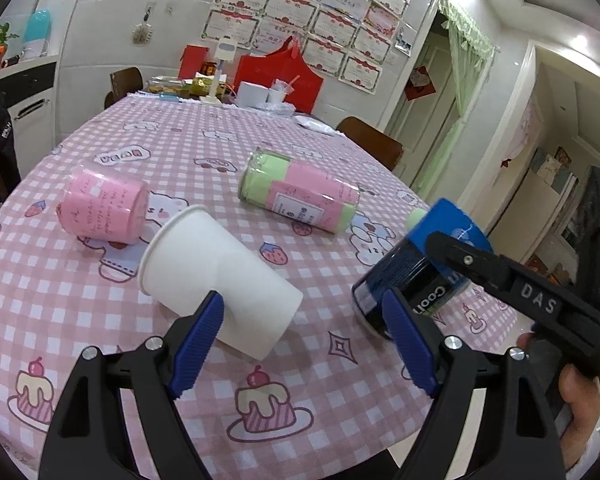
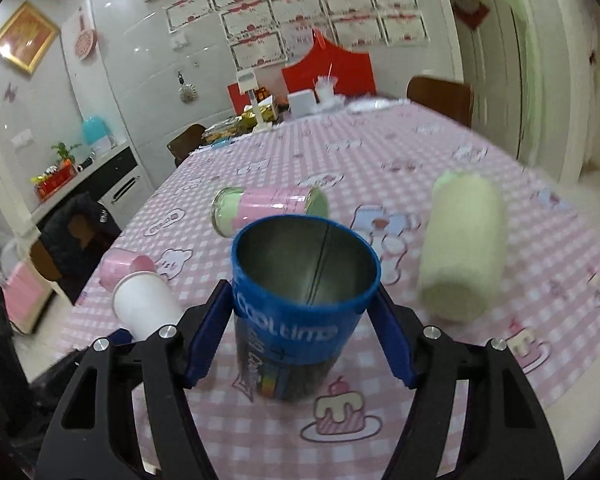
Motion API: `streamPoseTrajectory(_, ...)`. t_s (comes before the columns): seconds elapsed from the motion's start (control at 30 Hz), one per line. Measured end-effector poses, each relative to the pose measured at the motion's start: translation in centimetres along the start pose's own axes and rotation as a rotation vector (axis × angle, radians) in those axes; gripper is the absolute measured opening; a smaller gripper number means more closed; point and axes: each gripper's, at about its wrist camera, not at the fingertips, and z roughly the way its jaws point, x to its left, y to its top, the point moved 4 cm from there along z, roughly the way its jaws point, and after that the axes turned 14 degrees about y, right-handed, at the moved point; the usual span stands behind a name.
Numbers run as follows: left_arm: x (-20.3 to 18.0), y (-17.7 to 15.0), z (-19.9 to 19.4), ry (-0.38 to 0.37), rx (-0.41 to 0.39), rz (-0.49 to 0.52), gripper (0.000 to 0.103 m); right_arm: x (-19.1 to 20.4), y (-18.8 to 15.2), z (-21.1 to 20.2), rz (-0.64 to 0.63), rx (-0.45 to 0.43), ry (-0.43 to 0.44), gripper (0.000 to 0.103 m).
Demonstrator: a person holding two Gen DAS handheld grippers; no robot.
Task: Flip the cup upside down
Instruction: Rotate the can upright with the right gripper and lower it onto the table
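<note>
While our right gripper clamps the blue cup, our left gripper gapes empty beside the white paper cup.

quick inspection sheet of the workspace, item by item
surface: table under pink checked cartoon cloth.
job's things: blue cup, open mouth facing the right wrist camera, tilted, between the right claw's pads; white paper cup lying on its side.
clutter: pink canister, pink-green canister and pale green roll, all lying down; boxes and snacks at the far end.
grippers: right claw shut on blue cup; left claw open, near the white paper cup.
cables: nothing seen.
surroundings: certificates on wall, chairs, curtained doorway.
</note>
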Motion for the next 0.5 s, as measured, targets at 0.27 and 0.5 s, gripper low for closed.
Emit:
streamPoseTrajectory(0.27,0.2,0.4,-0.2,0.03,-0.006,-0.004,0.08,0.9,0.1,-0.2,-0.108,-0.022,-0.065,0.065)
streamPoseTrajectory(0.5,-0.3,0.2,0.1,0.045,0.005,0.015,0.08,0.6,-1.2,0.0,-0.167,-0.025,-0.107,0.065)
